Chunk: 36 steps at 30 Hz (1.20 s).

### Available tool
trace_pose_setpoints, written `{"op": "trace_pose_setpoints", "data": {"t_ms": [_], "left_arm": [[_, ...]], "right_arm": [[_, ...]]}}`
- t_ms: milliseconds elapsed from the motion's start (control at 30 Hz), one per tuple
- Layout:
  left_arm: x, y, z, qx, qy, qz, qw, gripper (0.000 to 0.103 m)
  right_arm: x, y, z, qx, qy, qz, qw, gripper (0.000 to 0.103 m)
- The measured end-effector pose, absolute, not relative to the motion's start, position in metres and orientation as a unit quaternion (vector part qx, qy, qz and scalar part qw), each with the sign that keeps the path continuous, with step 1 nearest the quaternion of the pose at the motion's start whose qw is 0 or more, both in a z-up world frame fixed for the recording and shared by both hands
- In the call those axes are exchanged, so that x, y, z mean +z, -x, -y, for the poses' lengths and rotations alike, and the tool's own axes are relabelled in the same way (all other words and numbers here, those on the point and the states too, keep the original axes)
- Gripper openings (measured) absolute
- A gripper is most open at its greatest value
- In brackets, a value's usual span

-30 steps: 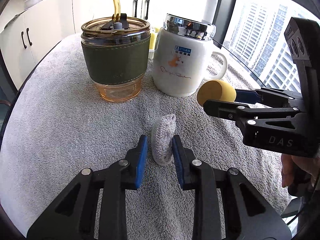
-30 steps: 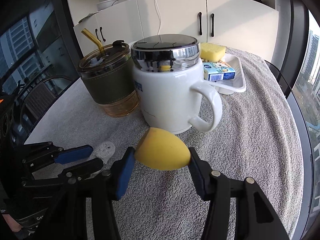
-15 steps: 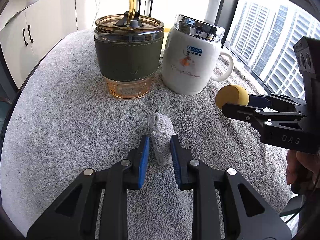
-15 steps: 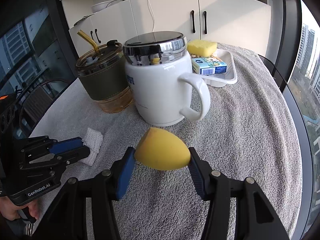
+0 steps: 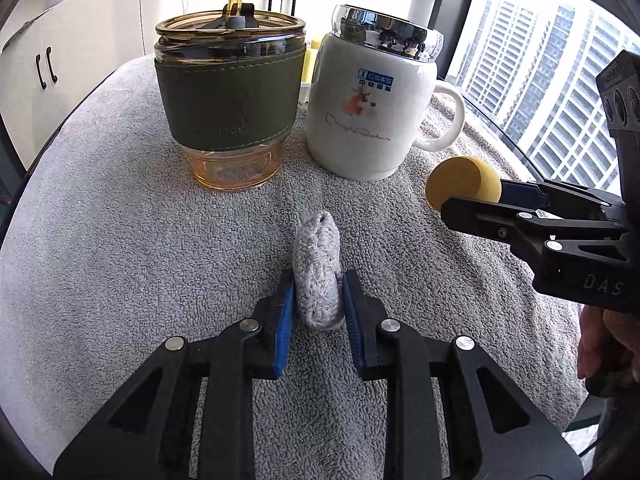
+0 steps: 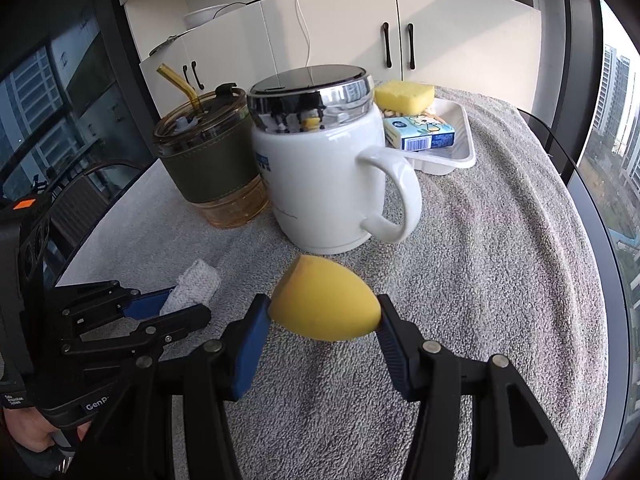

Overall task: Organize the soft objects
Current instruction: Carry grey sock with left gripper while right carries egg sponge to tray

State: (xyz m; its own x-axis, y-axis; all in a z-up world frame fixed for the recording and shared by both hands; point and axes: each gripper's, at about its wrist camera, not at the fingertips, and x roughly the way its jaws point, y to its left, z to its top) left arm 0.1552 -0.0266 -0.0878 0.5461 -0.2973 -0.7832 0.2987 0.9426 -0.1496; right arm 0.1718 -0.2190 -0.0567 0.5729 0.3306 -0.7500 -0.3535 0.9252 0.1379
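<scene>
Pad, grey knit, stands on edge on the towel covering the table, near-centre, clamped betw. the blue fingers of the left gripper; jaws nearly together, pressing both sides. Same pad in right wrist view at left, w/ left gripper on it. Sponge, yellow, egg-shaped, is held off the towel in the right gripper, jaws partly apart, pinching its two ends. In left view that sponge sits at right, near the mug's handle side. Far of both: cup w/ green sleeve, amber straw, at left; white mug w/ chrome lid just right of it, apart from cup. Far right behind mug: white tray holding a yellow block and a small blue box. Person's hand shows at right edge.
</scene>
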Motion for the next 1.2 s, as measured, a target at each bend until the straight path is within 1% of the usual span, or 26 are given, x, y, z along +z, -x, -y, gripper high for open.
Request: {"op": "trace_pose_setpoints", "data": {"t_ms": [333,600,967,1200], "left_arm": [[-0.078,-0.146,0.027,-0.181,0.007,-0.433,0.883,0.019],[-0.069,-0.141,0.009,-0.165,0.013,-0.420,0.893,0.019],[-0.052,-0.161,-0.055,-0.117,0.023,-0.398,0.910,0.019],[-0.029,-0.199,-0.095,-0.080,0.017,-0.382,0.921,0.019]], "right_arm": [[-0.052,-0.162,0.216,0.190,0.019,-0.411,0.892,0.054],[-0.044,-0.150,0.221,0.179,0.020,-0.403,0.897,0.054],[-0.035,-0.152,0.240,0.154,0.023,-0.401,0.903,0.054],[-0.029,-0.173,0.263,0.135,0.016,-0.403,0.905,0.054]]}}
